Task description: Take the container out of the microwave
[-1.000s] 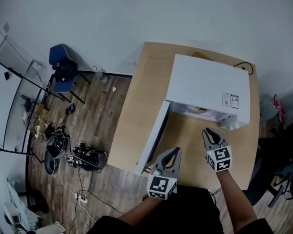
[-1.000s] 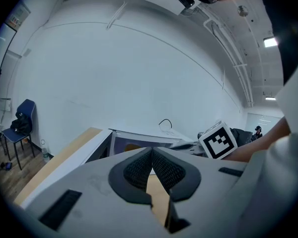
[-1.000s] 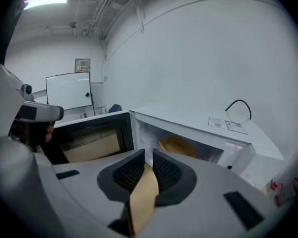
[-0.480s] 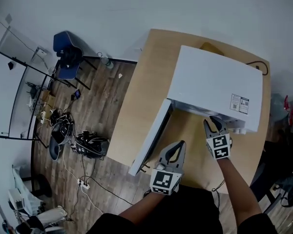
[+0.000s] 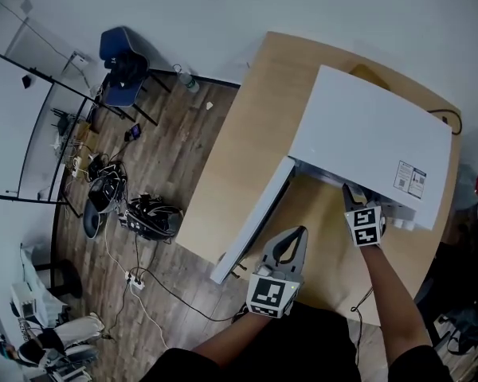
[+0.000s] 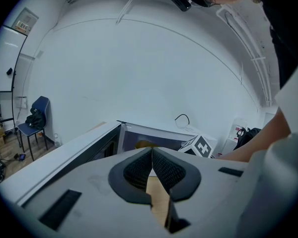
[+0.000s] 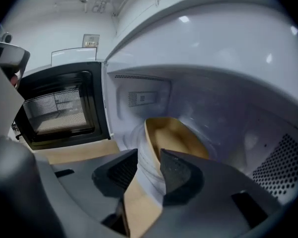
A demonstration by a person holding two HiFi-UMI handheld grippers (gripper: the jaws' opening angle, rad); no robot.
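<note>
Your right gripper's (image 7: pixel 149 158) fingers, just opening, stand apart. The container (image 7: pixel 176 139) sits at their 12 o'clock inside the microwave (image 7: pixel 139 95), its near wall between them. Your left gripper's (image 6: pixel 152 151) fingers are closed, empty.

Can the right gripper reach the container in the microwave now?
Probably yes. The microwave door stands open, the right gripper reaches inside, its jaws have just been opening, and the near wall of the container shows in their gap, ungripped, nothing blocking.
</note>
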